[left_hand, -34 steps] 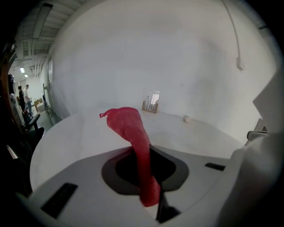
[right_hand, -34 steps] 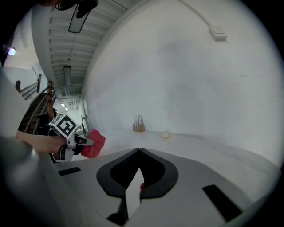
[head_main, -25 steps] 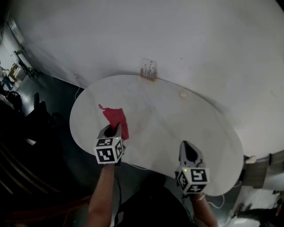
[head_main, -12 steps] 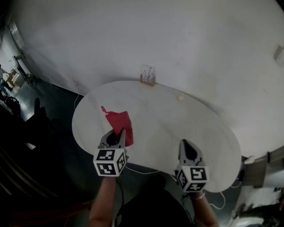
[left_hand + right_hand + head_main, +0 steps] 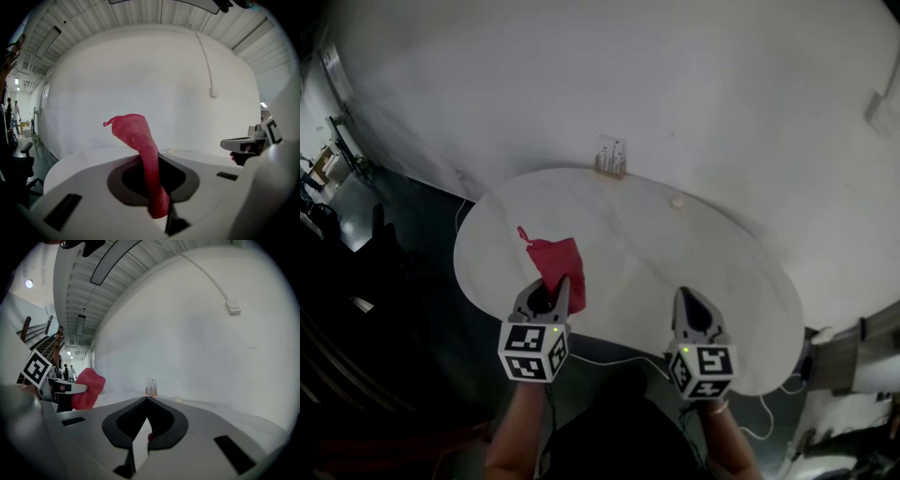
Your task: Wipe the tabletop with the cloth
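The cloth [image 5: 142, 143] is a small red rag, pinched at its near end in the left gripper [image 5: 551, 291], whose jaws are closed tight on it. The rest of it reaches forward over the left part of the table [image 5: 694, 262]; whether it lies on the top or hangs just above cannot be told. It looks light, soft and floppy, bunching into a loose roll where it is squeezed, so it should slide easily and crumple rather than push. A hold on one end drags only a narrow strip; gripping nearer the middle, or pressing the wad flat, would likely wipe better. The right gripper [image 5: 684, 298] hovers at the near edge, jaws together on nothing, well apart from the cloth.
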`<state>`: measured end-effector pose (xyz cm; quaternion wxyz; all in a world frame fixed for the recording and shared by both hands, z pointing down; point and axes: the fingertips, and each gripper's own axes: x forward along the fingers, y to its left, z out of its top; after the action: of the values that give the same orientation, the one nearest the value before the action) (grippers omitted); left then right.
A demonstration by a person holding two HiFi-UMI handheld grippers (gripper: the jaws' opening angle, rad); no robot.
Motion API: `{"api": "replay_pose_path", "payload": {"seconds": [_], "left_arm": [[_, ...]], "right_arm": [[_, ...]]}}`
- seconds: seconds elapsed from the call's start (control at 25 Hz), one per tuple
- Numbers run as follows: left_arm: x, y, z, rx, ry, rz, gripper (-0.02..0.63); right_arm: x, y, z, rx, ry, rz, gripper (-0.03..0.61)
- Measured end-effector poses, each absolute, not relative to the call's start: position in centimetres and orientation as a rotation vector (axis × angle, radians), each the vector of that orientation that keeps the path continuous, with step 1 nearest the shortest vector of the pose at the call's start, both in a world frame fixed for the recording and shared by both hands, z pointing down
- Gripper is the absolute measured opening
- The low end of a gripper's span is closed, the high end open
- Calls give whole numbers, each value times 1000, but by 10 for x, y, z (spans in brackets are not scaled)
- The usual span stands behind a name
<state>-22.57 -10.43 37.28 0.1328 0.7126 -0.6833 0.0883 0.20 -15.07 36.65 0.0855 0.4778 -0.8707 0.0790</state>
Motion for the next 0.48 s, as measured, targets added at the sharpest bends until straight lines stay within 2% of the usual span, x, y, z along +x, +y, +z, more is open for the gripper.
{"api": "replay_pose_path", "payload": {"seconds": [0.48], "left_arm": [[-210, -79, 376, 2085, -1982, 234, 44]], "right_arm": [[9, -132, 361, 1402, -2631, 216, 2]]}}
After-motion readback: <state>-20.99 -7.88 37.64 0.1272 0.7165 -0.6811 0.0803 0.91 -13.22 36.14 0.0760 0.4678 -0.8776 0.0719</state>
